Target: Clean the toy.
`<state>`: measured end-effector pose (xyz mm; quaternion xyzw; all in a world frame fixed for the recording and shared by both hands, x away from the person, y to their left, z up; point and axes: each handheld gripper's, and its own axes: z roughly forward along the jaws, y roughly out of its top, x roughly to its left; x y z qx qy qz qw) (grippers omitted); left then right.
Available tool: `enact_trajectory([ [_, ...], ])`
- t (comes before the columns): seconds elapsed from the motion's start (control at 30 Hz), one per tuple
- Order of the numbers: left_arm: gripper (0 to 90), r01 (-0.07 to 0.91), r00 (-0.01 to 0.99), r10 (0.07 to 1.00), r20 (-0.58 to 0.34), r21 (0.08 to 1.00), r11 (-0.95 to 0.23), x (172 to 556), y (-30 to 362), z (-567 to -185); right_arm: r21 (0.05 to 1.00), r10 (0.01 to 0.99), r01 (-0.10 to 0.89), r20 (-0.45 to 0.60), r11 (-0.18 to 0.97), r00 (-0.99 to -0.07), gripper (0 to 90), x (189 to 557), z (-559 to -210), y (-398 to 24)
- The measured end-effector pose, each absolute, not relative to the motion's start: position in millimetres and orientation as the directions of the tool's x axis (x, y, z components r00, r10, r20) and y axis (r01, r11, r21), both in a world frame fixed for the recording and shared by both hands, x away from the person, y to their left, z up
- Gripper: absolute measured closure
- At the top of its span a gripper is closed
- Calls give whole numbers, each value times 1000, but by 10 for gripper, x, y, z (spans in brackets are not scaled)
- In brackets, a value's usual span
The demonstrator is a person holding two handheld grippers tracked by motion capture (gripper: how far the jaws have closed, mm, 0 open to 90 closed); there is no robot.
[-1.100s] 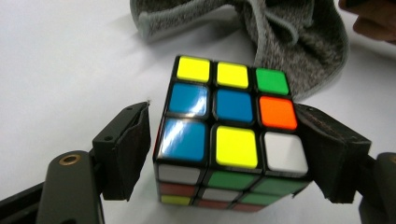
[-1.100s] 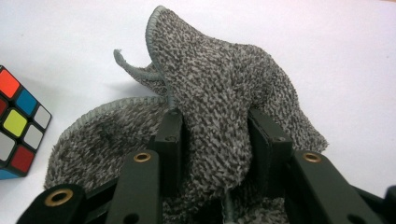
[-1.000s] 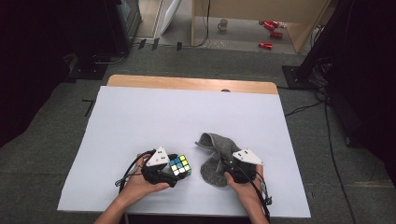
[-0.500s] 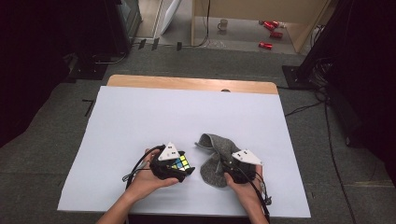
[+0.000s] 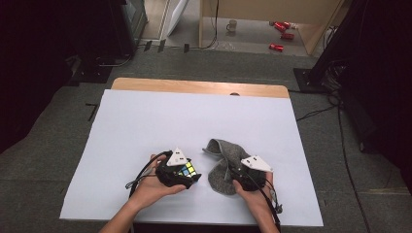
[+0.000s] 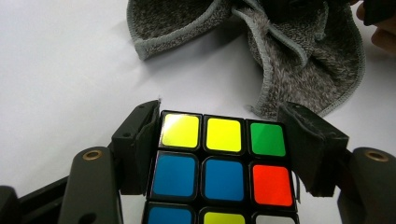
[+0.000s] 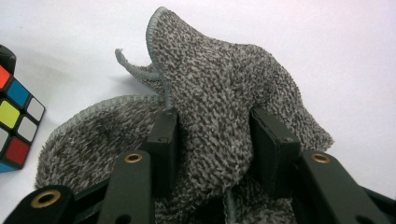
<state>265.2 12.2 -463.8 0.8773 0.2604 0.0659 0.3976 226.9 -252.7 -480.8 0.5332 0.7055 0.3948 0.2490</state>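
A puzzle cube (image 5: 186, 171) with coloured stickers sits between the jaws of my left gripper (image 5: 182, 175), which is shut on it just above the white sheet. In the left gripper view the cube (image 6: 222, 168) shows yellow, green, blue and orange squares, with a jaw pressed to each side. A grey fuzzy cloth (image 5: 224, 161) lies bunched to the right of the cube. My right gripper (image 5: 239, 175) is shut on a raised fold of that cloth (image 7: 219, 107). The cube's corner (image 7: 14, 126) appears at the left edge of the right gripper view.
A white sheet (image 5: 194, 126) covers the wooden table (image 5: 194, 87). On the floor beyond stand a mug (image 5: 232, 25) and red cans (image 5: 282, 29). Dark equipment flanks both sides, and cables (image 5: 311, 114) run along the floor at right.
My left gripper has carried the cube a little to the right, closer to the cloth. The right gripper and cloth have stayed about where they were.
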Motion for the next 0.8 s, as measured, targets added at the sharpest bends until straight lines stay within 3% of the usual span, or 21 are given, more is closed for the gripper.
enact_trajectory([
  [0.63,347,370,863,498,-86,779,-507,2626,208,-4579,821,949,559,73,118,-307,556,2272,-4819,-2523],
  [0.8,348,359,864,496,-86,796,-487,2622,235,-4549,830,945,547,85,109,-317,418,2262,-4781,-2544],
])
